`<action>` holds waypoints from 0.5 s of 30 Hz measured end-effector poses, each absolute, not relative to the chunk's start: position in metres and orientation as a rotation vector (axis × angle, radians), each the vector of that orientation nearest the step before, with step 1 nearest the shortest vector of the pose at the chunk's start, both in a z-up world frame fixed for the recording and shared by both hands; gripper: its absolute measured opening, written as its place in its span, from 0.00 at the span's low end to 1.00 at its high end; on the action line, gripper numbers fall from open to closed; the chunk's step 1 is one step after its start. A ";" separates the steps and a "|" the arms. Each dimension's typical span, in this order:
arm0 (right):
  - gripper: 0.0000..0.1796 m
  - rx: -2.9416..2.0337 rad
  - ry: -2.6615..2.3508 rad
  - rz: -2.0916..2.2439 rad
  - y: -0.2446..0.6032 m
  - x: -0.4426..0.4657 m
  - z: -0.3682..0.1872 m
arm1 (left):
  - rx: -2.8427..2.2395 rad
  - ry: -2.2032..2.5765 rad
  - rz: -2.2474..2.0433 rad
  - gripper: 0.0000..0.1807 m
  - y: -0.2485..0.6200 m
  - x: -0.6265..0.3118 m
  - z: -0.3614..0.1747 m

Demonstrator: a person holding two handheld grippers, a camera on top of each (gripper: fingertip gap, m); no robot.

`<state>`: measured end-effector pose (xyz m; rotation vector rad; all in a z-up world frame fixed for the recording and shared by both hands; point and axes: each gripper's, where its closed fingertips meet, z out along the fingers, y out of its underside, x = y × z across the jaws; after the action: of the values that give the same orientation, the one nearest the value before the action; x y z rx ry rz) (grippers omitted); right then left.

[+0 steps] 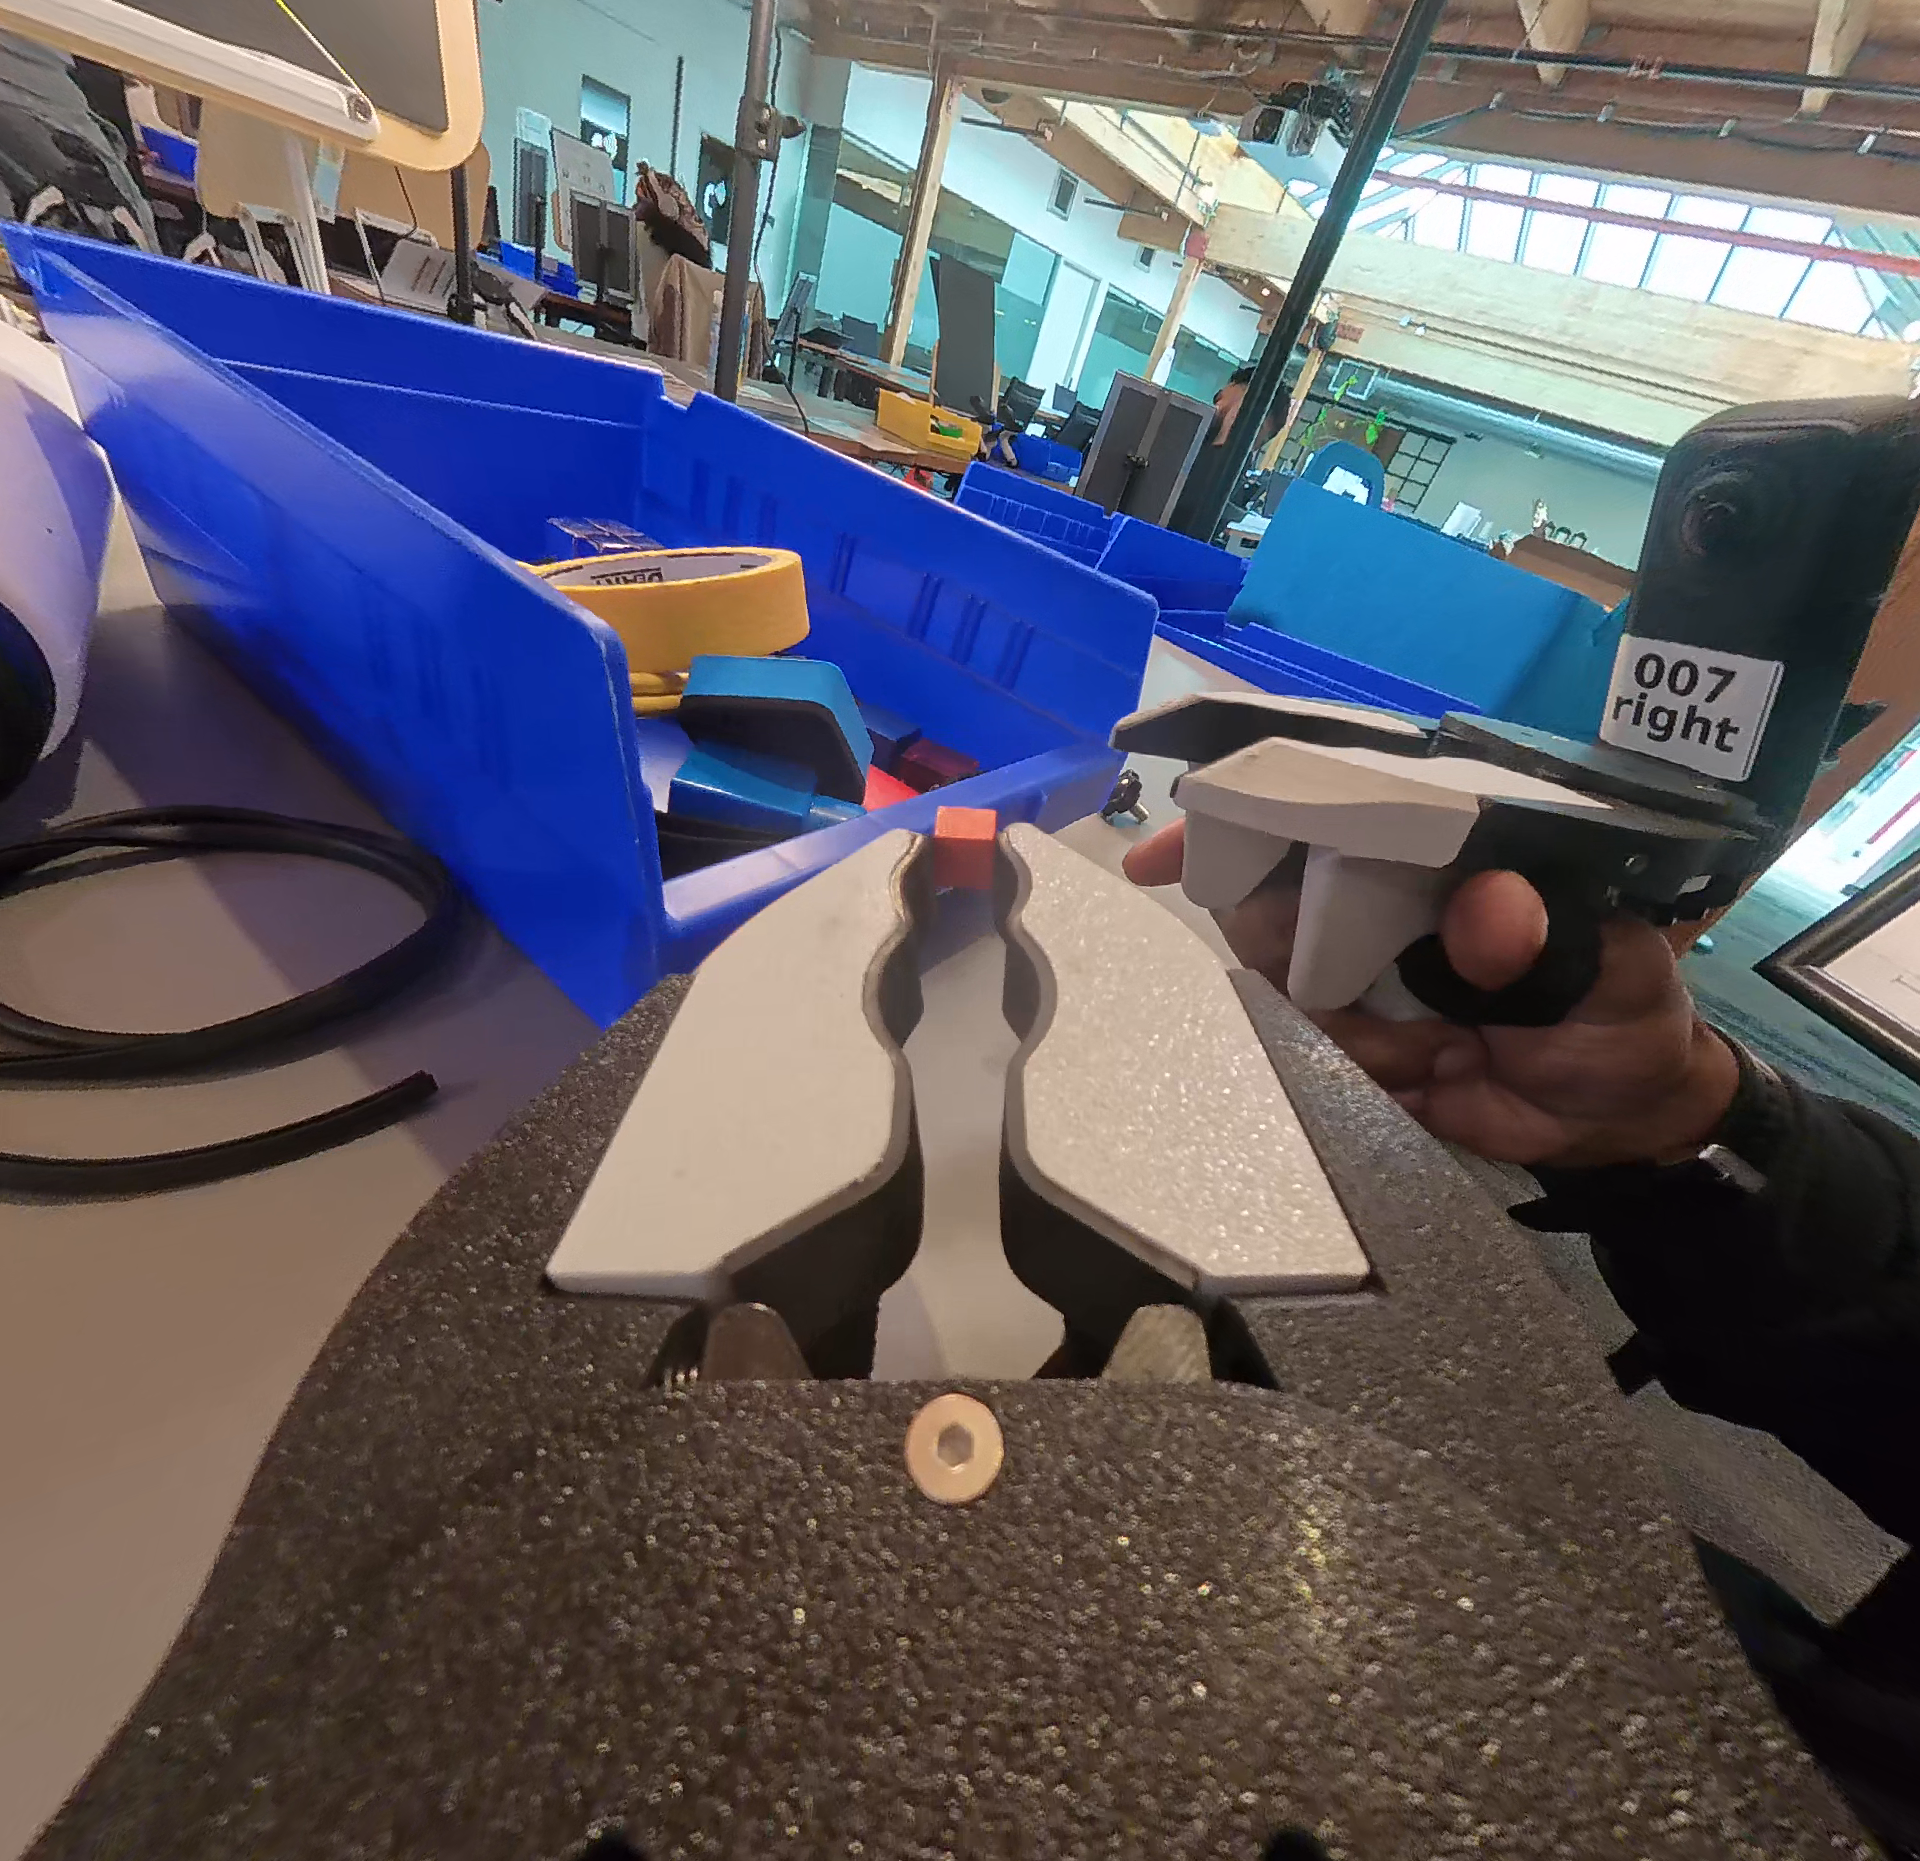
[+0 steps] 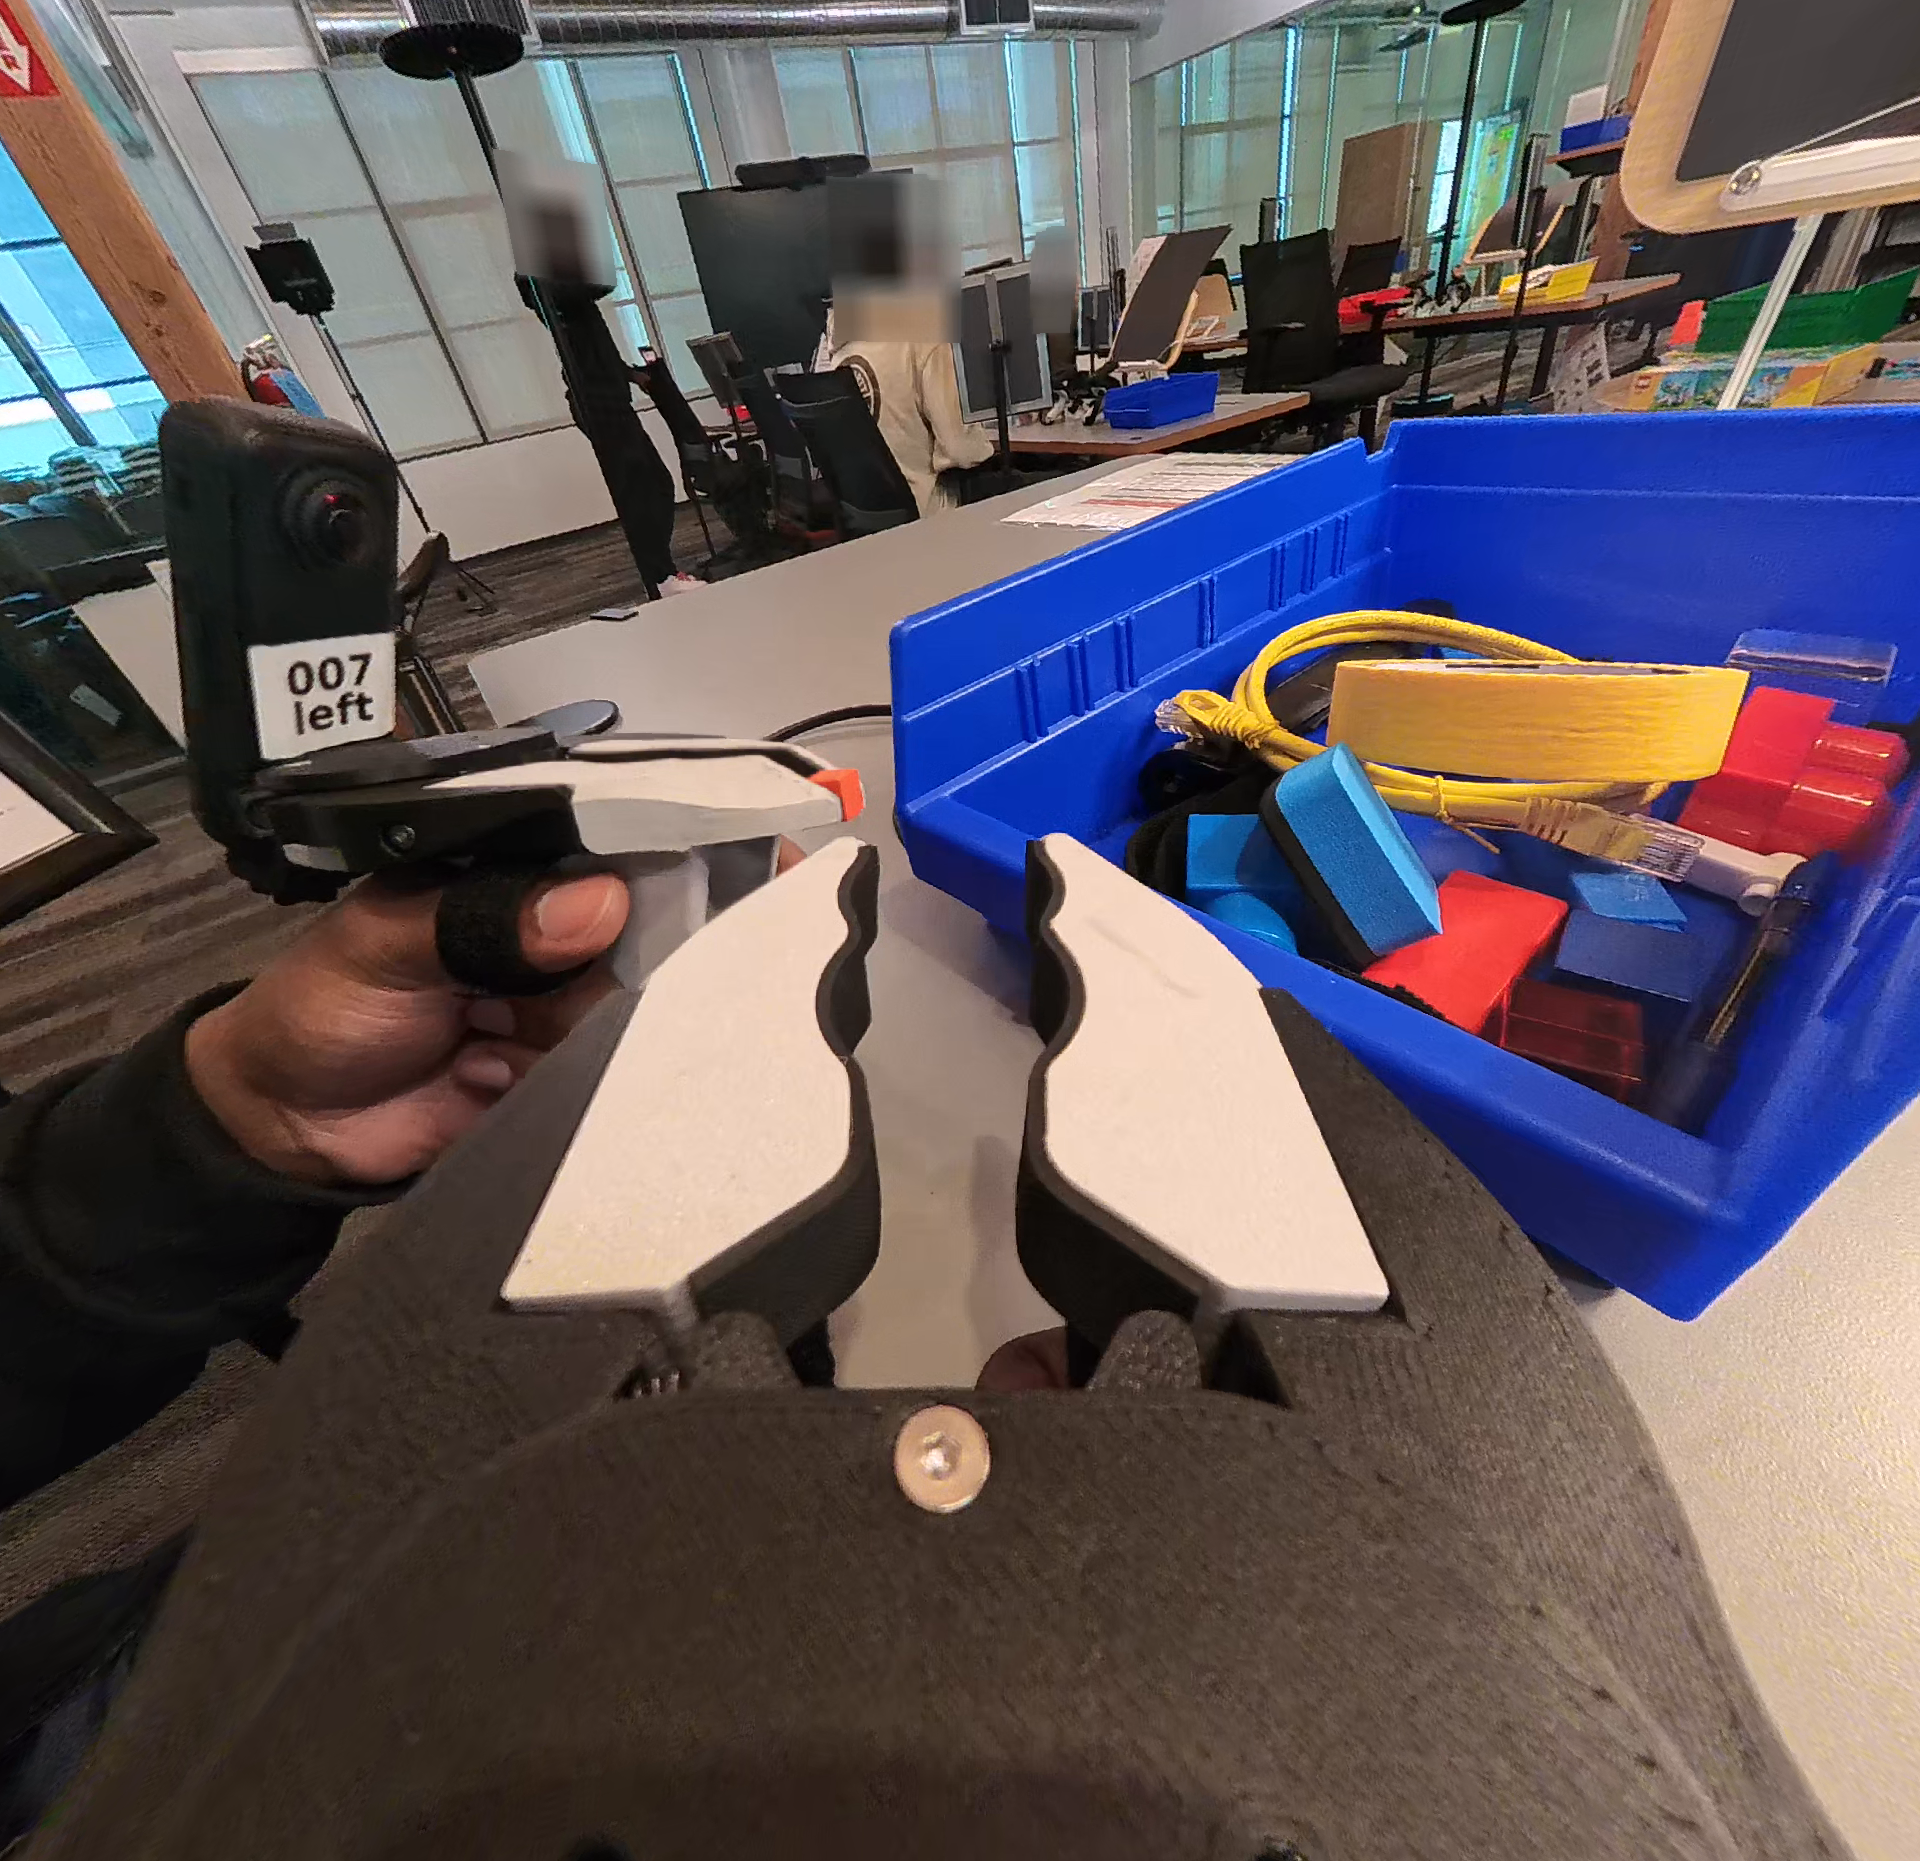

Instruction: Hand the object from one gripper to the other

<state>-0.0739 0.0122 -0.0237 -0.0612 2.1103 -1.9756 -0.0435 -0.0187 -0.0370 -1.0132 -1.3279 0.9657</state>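
Observation:
A small orange-red block [image 1: 964, 847] is pinched between the tips of my left gripper [image 1: 962, 861], which is shut on it above the table. The block also shows in the right wrist view [image 2: 840, 791], at the tip of the left gripper [image 2: 821, 788]. My right gripper [image 2: 951, 855] is open and empty, its fingertips just below and right of the block. In the left wrist view the right gripper [image 1: 1174, 772] sits to the right of the block, apart from it, held by a hand.
A blue bin [image 2: 1049, 668] holds yellow tape [image 2: 1538, 715], a yellow cable, blue and red blocks; it stands right of the right gripper and ahead of the left [image 1: 416, 616]. A black cable [image 1: 208, 980] lies on the grey table at left. People sit far behind. Left tips to right tips: about 5 cm.

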 end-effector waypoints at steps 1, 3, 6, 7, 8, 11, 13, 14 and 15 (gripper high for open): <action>0.15 -0.065 2.111 -1.982 0.013 -0.074 -0.024 | -1.014 -1.328 0.968 0.06 -0.019 -0.044 -0.036; 0.15 -0.075 2.109 -1.998 0.014 -0.073 -0.023 | -1.013 -1.316 0.957 0.06 -0.016 -0.047 -0.033; 0.15 -0.076 2.087 -2.042 0.019 -0.074 -0.019 | -1.021 -1.279 0.940 0.06 -0.006 -0.053 -0.025; 0.15 -0.071 2.076 -2.061 0.022 -0.075 -0.017 | -1.026 -1.263 0.936 0.06 -0.002 -0.056 -0.022; 0.15 -0.069 2.072 -2.072 0.026 -0.076 -0.016 | -1.032 -1.247 0.930 0.06 0.003 -0.058 -0.018; 0.15 -0.067 2.083 -2.126 0.038 -0.086 -0.013 | -1.050 -1.201 0.911 0.06 0.015 -0.066 -0.009; 0.15 -0.052 2.086 -2.171 0.047 -0.096 -0.008 | -1.054 -1.175 0.893 0.06 0.022 -0.072 -0.005; 0.15 -0.042 2.088 -2.180 0.051 -0.100 -0.007 | -1.055 -1.163 0.880 0.06 0.025 -0.075 -0.003; 0.15 -0.030 2.092 -2.183 0.054 -0.103 -0.007 | -1.058 -1.151 0.867 0.06 0.029 -0.079 -0.002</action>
<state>-0.1034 0.0541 -0.0072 -0.0296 2.0919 -2.1832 -0.0788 0.0288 -0.0017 -1.0582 -1.1514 0.8666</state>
